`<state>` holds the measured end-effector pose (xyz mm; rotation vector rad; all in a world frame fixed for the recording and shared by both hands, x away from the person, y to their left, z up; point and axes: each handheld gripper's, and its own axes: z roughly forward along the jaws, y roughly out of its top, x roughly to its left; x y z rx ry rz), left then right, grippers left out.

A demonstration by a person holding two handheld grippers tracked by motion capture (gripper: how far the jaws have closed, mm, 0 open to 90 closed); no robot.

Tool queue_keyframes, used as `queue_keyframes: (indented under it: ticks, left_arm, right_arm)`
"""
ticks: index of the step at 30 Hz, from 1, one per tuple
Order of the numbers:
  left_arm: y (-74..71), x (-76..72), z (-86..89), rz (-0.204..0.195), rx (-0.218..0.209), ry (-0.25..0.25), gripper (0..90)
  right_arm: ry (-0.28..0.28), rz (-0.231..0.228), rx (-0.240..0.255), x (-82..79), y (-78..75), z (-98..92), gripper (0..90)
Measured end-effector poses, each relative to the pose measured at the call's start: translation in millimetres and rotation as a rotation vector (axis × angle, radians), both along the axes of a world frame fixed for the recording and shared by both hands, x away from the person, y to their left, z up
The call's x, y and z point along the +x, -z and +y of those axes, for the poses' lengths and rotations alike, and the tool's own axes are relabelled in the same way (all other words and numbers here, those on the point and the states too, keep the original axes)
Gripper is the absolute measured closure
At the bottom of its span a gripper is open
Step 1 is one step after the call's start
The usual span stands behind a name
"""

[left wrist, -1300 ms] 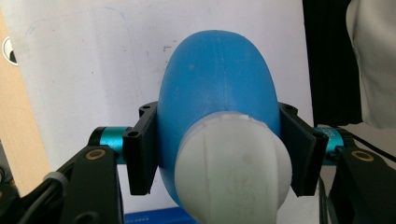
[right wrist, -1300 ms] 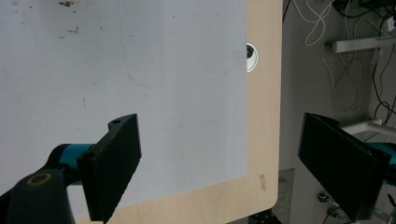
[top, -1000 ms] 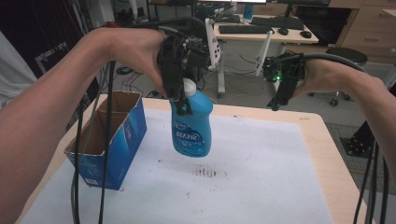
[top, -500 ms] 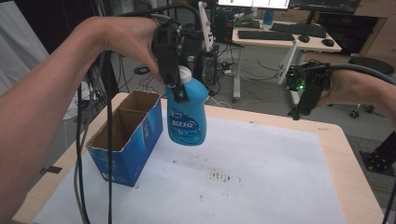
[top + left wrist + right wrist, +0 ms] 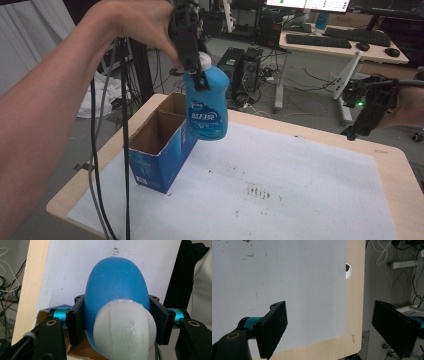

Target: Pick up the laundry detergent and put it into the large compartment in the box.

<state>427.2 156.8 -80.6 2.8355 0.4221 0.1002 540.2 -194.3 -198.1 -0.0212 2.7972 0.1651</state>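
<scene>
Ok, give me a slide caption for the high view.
Left gripper holds a blue bottle above the open blue box; right gripper waits open.

The left claw [image 5: 192, 67] hangs above the near-left part of the bench [image 5: 320, 200], with the bottle [image 5: 206, 107] hanging beneath it between its jaws. The open box [image 5: 160, 150] stands on the bench just below and left of that claw. The right claw [image 5: 361, 122] hovers well apart, over the bench's far right edge.
</scene>
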Motion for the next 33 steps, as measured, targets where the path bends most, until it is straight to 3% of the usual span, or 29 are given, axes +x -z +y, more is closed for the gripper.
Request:
queue_keyframes:
  ticks: [8, 16, 24, 33]
  left_arm:
    - [-10.3, -6.1, 35.1, -0.037, 0.026, -0.093, 38.4]
    - [-8.8, -10.7, 64.6, -0.029, 0.057, -0.176, 38.4]
    - [-1.0, -13.2, 83.3, -0.034, 0.095, -0.229, 38.4]
    - [20.2, -8.4, 94.2, 0.017, 0.101, -0.295, 38.4]
  right_arm:
    - [-0.005, 0.002, -0.002, 0.9, 2.7, 0.8, 12.5]
    - [-0.006, 0.006, -0.005, 3.1, 5.8, 2.0, 12.5]
    - [-0.007, 0.008, -0.007, 2.0, 6.8, 3.7, 12.5]
    - [-0.01, 0.005, -0.009, 0.7, 6.4, 4.2, 12.5]
